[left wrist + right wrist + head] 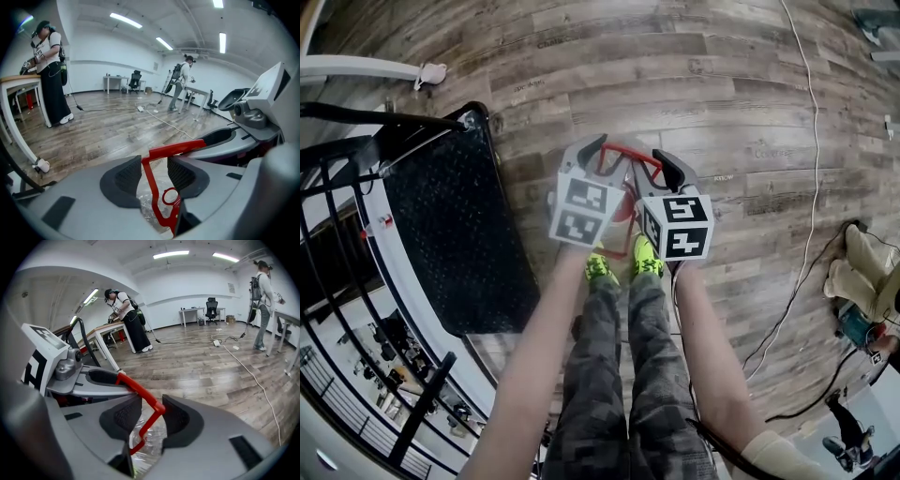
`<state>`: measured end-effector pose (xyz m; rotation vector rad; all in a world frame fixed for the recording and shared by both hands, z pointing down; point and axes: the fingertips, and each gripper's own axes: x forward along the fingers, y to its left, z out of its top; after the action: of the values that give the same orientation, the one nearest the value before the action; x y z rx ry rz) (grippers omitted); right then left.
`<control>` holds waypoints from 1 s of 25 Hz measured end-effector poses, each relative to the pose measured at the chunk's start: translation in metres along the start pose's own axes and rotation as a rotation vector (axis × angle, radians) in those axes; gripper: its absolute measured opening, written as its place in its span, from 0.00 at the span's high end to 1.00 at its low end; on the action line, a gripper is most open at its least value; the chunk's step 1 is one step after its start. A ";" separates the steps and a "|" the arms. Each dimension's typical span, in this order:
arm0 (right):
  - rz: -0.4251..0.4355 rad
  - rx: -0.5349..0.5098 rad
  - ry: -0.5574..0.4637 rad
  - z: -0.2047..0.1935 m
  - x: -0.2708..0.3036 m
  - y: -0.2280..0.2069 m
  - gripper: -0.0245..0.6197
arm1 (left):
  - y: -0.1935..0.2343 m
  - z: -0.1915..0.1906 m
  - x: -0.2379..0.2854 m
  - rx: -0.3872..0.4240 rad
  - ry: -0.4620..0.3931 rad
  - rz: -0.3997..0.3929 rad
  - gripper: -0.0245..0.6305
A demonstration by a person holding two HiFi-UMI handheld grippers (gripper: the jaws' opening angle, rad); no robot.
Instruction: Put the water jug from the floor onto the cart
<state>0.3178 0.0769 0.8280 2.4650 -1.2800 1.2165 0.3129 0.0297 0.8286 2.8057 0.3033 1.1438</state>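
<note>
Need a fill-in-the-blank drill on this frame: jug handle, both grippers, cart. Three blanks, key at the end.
1. The jug's handle is coloured ____.
2. The left gripper and the right gripper are open, with the handle standing ____ the jaws of each.
3. In the head view the cart lies to the ____ of the grippers.
Missing words: red; between; left.
</note>
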 end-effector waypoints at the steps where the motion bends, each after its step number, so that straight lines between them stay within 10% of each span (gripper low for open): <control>1: 0.006 0.001 -0.005 0.001 0.000 0.001 0.75 | -0.001 0.001 0.000 0.008 -0.005 -0.001 0.70; 25: 0.017 -0.130 -0.143 0.026 -0.046 0.031 0.79 | -0.005 0.030 -0.053 0.075 -0.154 0.137 0.82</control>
<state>0.2964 0.0750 0.7708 2.4899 -1.3699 0.9425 0.2960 0.0228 0.7706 3.0005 0.1462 0.9508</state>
